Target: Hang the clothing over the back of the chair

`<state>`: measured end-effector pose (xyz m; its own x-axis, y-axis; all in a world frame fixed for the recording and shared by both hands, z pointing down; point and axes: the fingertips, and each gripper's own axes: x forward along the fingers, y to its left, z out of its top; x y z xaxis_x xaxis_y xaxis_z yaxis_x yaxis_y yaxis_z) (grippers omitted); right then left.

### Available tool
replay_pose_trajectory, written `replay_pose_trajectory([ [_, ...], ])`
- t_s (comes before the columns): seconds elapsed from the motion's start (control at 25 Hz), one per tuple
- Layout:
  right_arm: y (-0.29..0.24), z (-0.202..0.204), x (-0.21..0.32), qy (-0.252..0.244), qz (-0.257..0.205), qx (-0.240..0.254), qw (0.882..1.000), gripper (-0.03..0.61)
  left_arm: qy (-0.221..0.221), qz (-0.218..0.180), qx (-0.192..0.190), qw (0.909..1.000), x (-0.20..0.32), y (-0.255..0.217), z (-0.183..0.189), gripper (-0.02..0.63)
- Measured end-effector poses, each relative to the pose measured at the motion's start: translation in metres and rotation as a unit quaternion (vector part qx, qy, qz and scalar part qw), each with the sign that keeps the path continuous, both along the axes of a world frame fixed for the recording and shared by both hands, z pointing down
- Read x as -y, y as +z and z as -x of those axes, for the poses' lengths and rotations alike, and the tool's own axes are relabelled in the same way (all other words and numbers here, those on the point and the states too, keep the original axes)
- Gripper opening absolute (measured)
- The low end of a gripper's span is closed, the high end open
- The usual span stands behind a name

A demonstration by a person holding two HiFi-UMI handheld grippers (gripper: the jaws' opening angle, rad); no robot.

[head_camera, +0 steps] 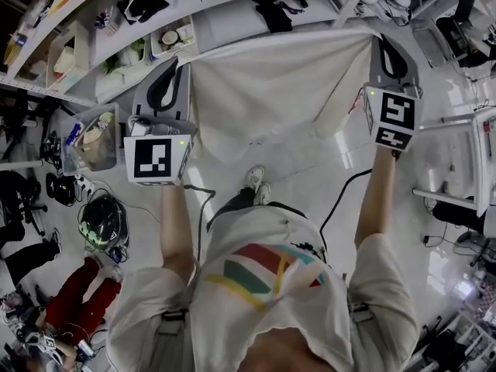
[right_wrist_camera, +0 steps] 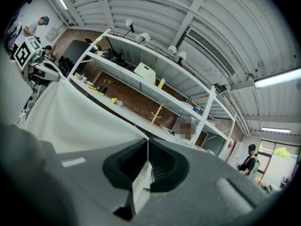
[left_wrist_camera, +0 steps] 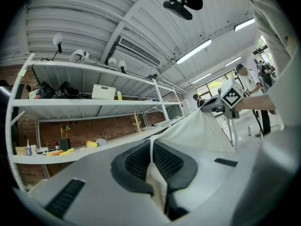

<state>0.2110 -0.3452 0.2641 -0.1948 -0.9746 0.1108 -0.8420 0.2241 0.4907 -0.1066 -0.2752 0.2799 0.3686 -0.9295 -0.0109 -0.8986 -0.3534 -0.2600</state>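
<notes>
A white garment (head_camera: 271, 84) hangs spread out between my two grippers, its top edge taut and its lower part drooping toward the floor. My left gripper (head_camera: 178, 63) is shut on the garment's left top corner; the left gripper view shows cloth (left_wrist_camera: 197, 131) pinched between the shut jaws (left_wrist_camera: 151, 142). My right gripper (head_camera: 380, 40) is shut on the right top corner, and the cloth (right_wrist_camera: 70, 117) runs leftward from its jaws (right_wrist_camera: 147, 142). Both grippers point about level toward the shelving. No chair back shows near the garment.
Long white shelves (head_camera: 116, 22) with assorted items stand beyond the garment. A grey bin (head_camera: 93, 142) and a helmet (head_camera: 102, 222) sit at the left. A white table frame (head_camera: 474, 157) stands at the right, an office chair (head_camera: 459, 22) at the far right. Cables cross the floor.
</notes>
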Motion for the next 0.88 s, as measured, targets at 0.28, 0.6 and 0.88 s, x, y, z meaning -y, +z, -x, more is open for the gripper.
replay_pose_trajectory([
  [0.28, 0.039, -0.001, -0.004, 0.006, 0.046, -0.015, 0.999, 0.008, 0.007, 0.052, 0.002, 0.9986, -0.007, 0.045, -0.002, 0.017],
  [0.6, 0.088, -0.006, -0.012, 0.017, 0.099, -0.019, 0.995, 0.008, 0.025, 0.095, 0.000, 0.9952, -0.016, 0.093, -0.009, 0.017],
  [0.88, 0.131, -0.007, -0.020, 0.020, 0.142, -0.031, 0.989, 0.008, 0.026, 0.141, 0.004, 0.9897, -0.021, 0.133, -0.009, 0.017],
])
